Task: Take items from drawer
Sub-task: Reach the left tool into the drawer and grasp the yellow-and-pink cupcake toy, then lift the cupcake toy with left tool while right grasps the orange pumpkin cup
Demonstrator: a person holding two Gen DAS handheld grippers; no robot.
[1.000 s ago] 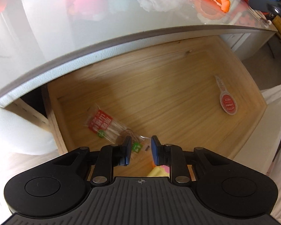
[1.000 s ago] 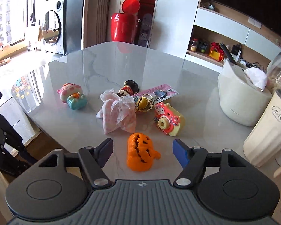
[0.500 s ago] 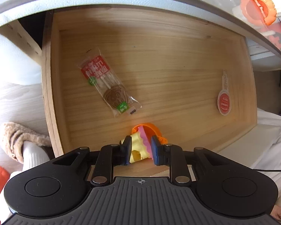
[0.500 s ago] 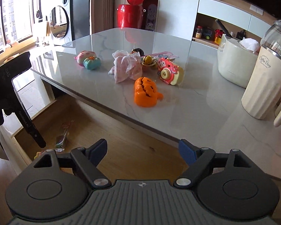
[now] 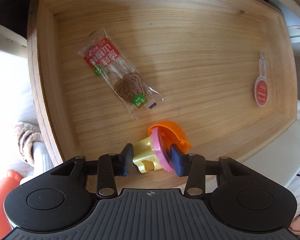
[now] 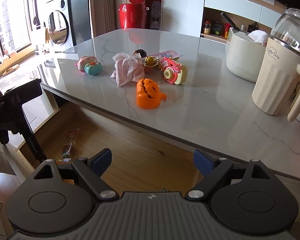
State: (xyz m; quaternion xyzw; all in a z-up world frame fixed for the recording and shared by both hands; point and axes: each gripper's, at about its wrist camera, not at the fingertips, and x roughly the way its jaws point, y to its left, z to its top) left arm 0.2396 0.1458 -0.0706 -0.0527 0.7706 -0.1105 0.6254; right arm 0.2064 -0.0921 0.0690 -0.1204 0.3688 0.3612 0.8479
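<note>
The open wooden drawer (image 5: pixel 44 80) holds a toy (image 5: pixel 146 150) with a yellow base, pink disc and orange cap, lying near the front wall. A clear snack packet (image 5: pixel 118 74) with a red label lies at left, and a round red-and-white tag (image 5: pixel 261 92) at right. My left gripper (image 5: pixel 152 161) points steeply down. Its jaws are opening and straddle the toy, the pads close beside the base and disc. My right gripper (image 6: pixel 153 160) hovers over the drawer (image 6: pixel 142 160) at the table edge, its jaws opening with nothing between them.
The grey marble table (image 6: pixel 210 110) overhangs the drawer's back. On it lie an orange pumpkin toy (image 6: pixel 148 94), a pink toy camera (image 6: pixel 174 72), a cloth pouch (image 6: pixel 128 70), small figures and a cream jug (image 6: pixel 278 76). A slippered foot (image 5: pixel 28 142) stands left of the drawer.
My left gripper tipped downward and sank over the drawer, and its jaws widened around the toy. My right gripper drew back from the pumpkin toy to the table edge and opened wider.
</note>
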